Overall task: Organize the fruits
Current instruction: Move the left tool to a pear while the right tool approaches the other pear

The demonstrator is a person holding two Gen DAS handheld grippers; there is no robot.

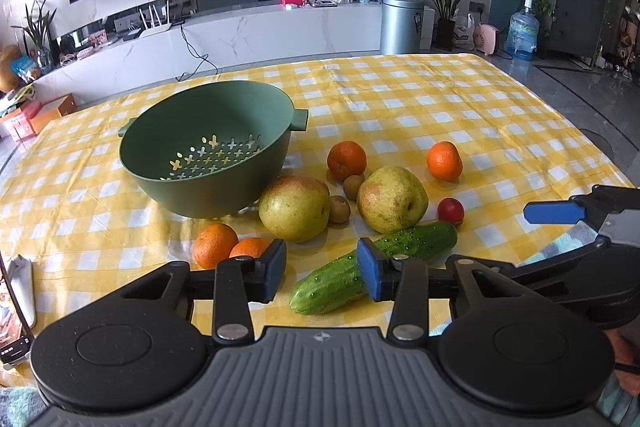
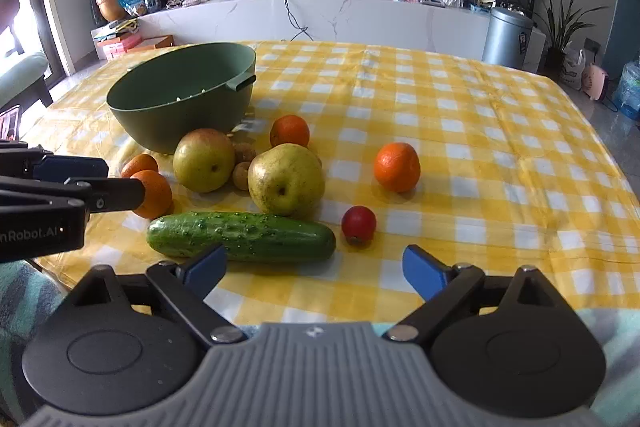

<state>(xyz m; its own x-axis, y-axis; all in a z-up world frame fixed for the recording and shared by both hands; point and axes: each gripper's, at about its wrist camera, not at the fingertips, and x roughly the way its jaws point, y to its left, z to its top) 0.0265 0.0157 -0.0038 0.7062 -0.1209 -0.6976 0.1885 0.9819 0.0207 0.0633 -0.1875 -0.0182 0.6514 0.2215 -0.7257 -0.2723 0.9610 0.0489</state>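
An empty green colander bowl (image 1: 208, 151) (image 2: 182, 95) sits on the yellow checked tablecloth (image 1: 440, 107). In front of it lie two large yellow-green pears (image 1: 294, 207) (image 1: 391, 199), several oranges (image 1: 347, 159) (image 1: 444, 161) (image 1: 215, 244), small brown fruits (image 1: 353, 185), a small red fruit (image 1: 450, 211) (image 2: 359, 223) and a cucumber (image 1: 372, 265) (image 2: 240, 237). My left gripper (image 1: 322, 269) is open and empty, just in front of the cucumber's near end. My right gripper (image 2: 316, 267) is open and empty, just short of the cucumber and red fruit; it also shows in the left wrist view (image 1: 554, 213).
The table's near edge runs just under both grippers, with a teal cloth (image 2: 24, 307) below it. A white object (image 1: 22, 287) lies at the left edge. Behind the table are a white TV console, a metal bin (image 1: 401, 25) and potted plants.
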